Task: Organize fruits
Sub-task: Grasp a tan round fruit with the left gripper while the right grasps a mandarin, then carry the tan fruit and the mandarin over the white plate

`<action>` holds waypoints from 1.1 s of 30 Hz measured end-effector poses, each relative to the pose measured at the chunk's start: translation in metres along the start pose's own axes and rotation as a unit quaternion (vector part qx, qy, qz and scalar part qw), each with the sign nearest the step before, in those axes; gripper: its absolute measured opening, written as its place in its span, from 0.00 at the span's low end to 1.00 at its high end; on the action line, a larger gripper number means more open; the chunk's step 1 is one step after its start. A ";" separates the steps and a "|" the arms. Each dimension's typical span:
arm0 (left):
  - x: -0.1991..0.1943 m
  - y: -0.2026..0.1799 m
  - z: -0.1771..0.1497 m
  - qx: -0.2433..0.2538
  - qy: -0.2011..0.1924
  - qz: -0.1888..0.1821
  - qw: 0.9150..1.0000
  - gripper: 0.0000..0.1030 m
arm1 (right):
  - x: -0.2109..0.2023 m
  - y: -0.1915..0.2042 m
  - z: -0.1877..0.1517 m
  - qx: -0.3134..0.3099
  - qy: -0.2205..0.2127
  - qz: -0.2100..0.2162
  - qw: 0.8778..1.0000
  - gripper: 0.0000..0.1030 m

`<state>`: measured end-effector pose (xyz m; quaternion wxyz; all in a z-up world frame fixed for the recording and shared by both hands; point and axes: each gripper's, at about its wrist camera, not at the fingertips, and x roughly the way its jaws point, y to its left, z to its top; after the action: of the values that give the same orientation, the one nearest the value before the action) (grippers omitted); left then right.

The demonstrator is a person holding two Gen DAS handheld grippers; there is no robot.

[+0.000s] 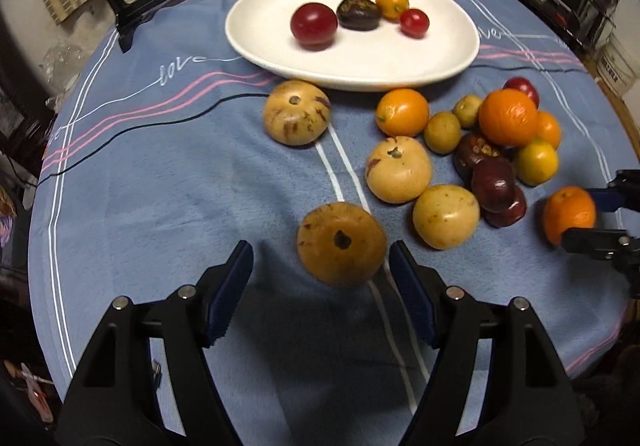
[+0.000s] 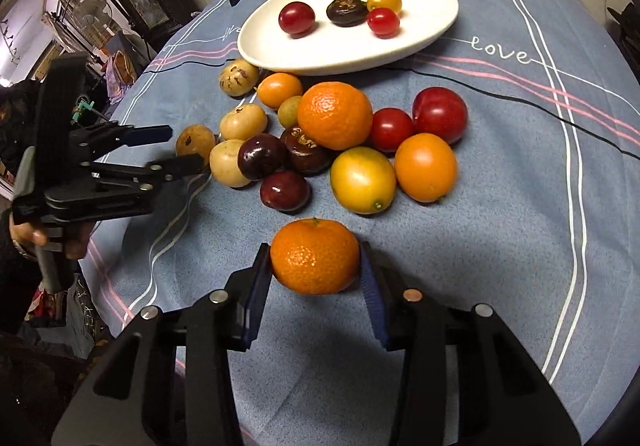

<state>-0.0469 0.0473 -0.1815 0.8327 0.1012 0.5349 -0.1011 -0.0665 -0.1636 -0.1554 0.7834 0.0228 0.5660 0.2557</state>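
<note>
My left gripper (image 1: 321, 258) is open, its pads on either side of a brownish-yellow round fruit (image 1: 341, 244) on the blue tablecloth, with a gap on each side. My right gripper (image 2: 316, 266) is shut on a small orange mandarin (image 2: 315, 255); it also shows in the left wrist view (image 1: 570, 212). A white oval plate (image 1: 400, 61) at the far side holds a dark red fruit (image 1: 313, 25), a dark brown fruit (image 1: 358, 13), a small orange one (image 1: 392, 2) and a small red one (image 1: 414, 23).
A heap of loose fruit lies between plate and grippers: a large orange (image 2: 335, 114), red plums (image 2: 440, 114), dark cherries (image 2: 261, 156), pale yellow fruits (image 1: 399, 169). A black chair (image 1: 132, 1) stands behind the table. The table edge curves close on both sides.
</note>
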 end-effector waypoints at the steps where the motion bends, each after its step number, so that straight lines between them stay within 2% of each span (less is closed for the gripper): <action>1: 0.003 0.000 0.000 0.001 0.002 0.002 1.000 0.70 | 0.000 0.000 0.000 0.000 0.000 0.000 1.000 0.43; 8: 0.015 0.001 0.007 0.001 0.002 -0.003 1.000 0.67 | 0.000 0.001 0.000 0.003 0.000 -0.001 1.000 0.43; 11: 0.011 -0.002 0.009 0.005 -0.006 -0.019 1.000 0.48 | 0.000 0.001 0.000 0.002 0.001 -0.003 1.000 0.42; 12: 0.011 -0.002 0.010 0.004 -0.006 -0.020 1.000 0.45 | 0.001 0.001 0.000 0.002 0.001 -0.003 1.000 0.43; 21: 0.000 0.014 0.008 -0.042 -0.008 -0.056 0.998 0.45 | -0.001 -0.001 -0.002 0.005 -0.002 -0.004 1.000 0.42; 28: -0.020 0.028 0.006 -0.075 -0.023 -0.063 0.995 0.45 | -0.005 -0.001 -0.002 0.004 -0.008 -0.002 1.000 0.43; 33: -0.037 0.032 0.016 -0.076 -0.044 -0.064 0.994 0.45 | -0.017 0.001 0.006 0.003 -0.023 0.006 1.000 0.43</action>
<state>-0.0390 0.0754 -0.1389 0.8525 -0.0013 0.5092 -0.1178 -0.0650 -0.1686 -0.1383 0.7945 0.0338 0.5486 0.2582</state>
